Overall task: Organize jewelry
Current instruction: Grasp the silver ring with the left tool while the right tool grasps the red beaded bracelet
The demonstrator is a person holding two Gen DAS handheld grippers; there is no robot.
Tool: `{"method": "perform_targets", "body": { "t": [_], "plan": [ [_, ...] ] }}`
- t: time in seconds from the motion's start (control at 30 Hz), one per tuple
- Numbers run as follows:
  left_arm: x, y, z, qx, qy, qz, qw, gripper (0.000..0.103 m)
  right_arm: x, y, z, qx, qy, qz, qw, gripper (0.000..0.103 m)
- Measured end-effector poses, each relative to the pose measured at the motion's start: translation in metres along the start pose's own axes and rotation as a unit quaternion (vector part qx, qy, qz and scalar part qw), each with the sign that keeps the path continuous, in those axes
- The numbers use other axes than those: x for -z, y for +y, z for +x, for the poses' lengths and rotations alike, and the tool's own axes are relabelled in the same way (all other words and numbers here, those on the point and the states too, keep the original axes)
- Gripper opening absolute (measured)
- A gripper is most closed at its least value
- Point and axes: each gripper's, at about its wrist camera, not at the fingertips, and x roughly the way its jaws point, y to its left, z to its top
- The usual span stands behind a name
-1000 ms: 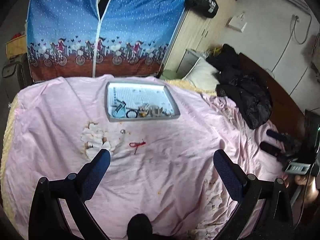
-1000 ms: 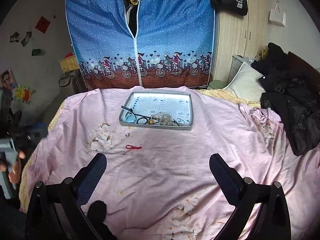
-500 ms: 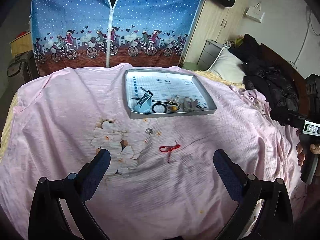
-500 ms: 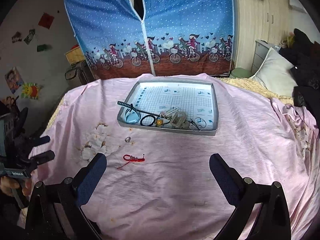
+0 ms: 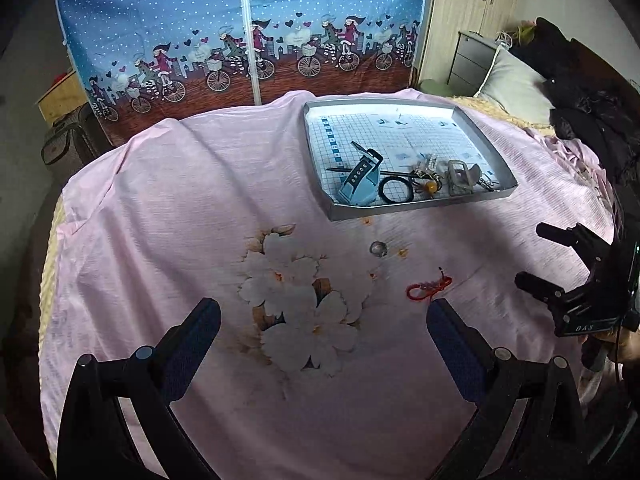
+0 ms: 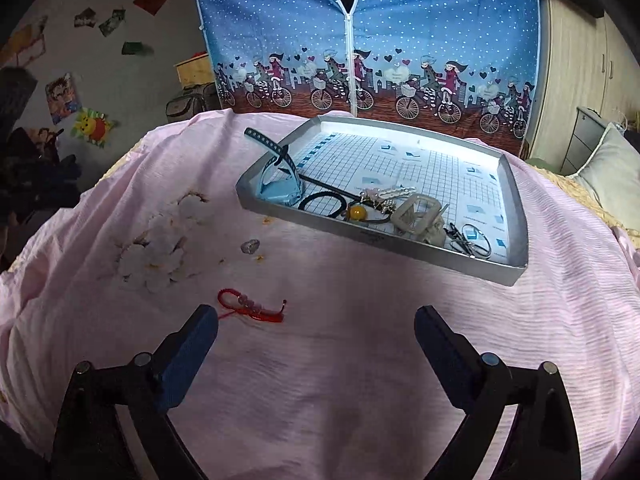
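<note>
Both claws are spread wide and hold nothing. Your target, I'd judge, is the red cord on the pink bedsheet, outside the tray.

Relative to the cord:
- Right claw is the nearer one. In the right wrist view the cord lies just ahead of its left finger, so it sits ahead and left of the claw's centre.
- Left claw is close too, but in the left wrist view the cord sits just past its right finger, off to the right.
- The cord's long axis runs roughly across the right claw's view, loop end on the left, tail end on the right.
- The tray lies beyond the cord, up and to the right.
- A small ring lies between cord and tray, apart from both.

Shift the right claw left to centre it, and turn it so the fingers close across the thin cord rather than along it.
</note>
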Motion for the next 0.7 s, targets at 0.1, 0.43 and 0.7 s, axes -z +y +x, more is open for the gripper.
{"method": "perform_targets", "body": {
  "t": [0.1,0.43,0.7],
  "plan": [
    [-0.002,-0.017,0.04,-0.005,-0.004,0.043,0.999,0.101,0.012,-0.002,0.014,-0.005,-0.011,-0.004,1.0,0.078],
    [-0.005,-0.028,0.151,0.064,-0.028,0.067,0.9952,0.08,0.008,-0.006,0.057,-0.079,0.007,-0.044,0.996,0.063],
    [-0.019,-0.003,0.174,0.117,-0.024,0.024,0.9926,0.051,0.007,0.011,0.092,-0.12,0.038,-0.089,0.988,0.048]
  ]
}}
